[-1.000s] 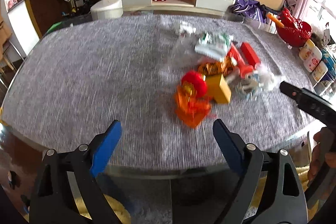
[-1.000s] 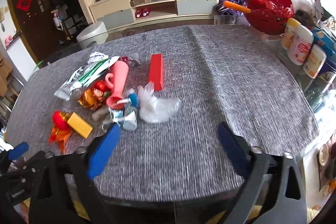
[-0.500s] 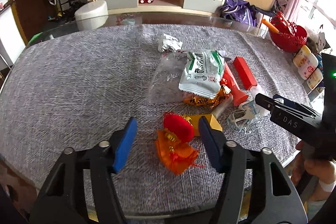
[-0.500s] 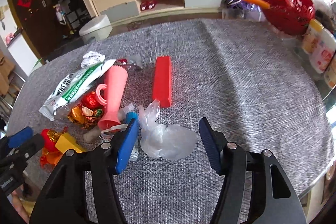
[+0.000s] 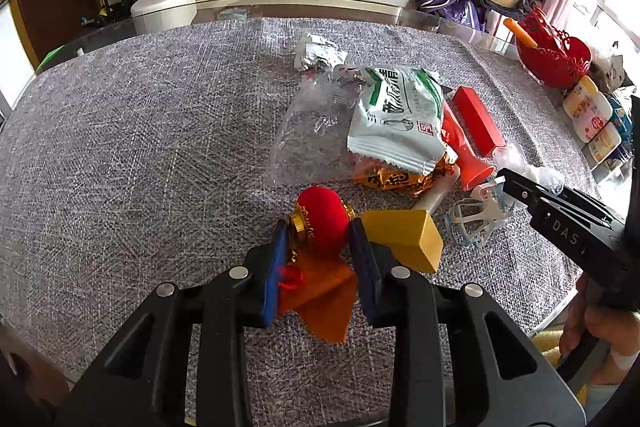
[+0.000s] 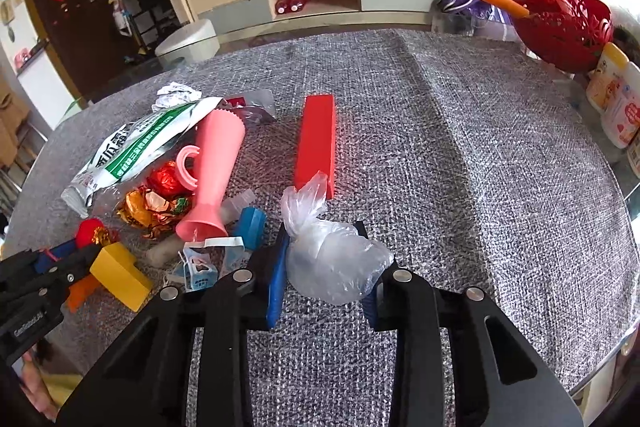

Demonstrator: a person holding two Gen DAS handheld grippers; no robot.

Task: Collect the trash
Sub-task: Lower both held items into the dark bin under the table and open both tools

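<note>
Your left gripper has just closed its jaws onto the red lantern ornament at the table's near edge. Your right gripper has closed likewise, apparently pinching the knotted clear plastic bag beside the red block.

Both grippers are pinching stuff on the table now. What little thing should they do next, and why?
Probably lift both straight up a little. The left gripper, whose jaws have just been closing, has the red lantern ornament between its pads, and the right gripper, also just closing, squeezes the clear plastic bag. Both pieces rest on the grey tablecloth, so a small lift would test each grip.
</note>
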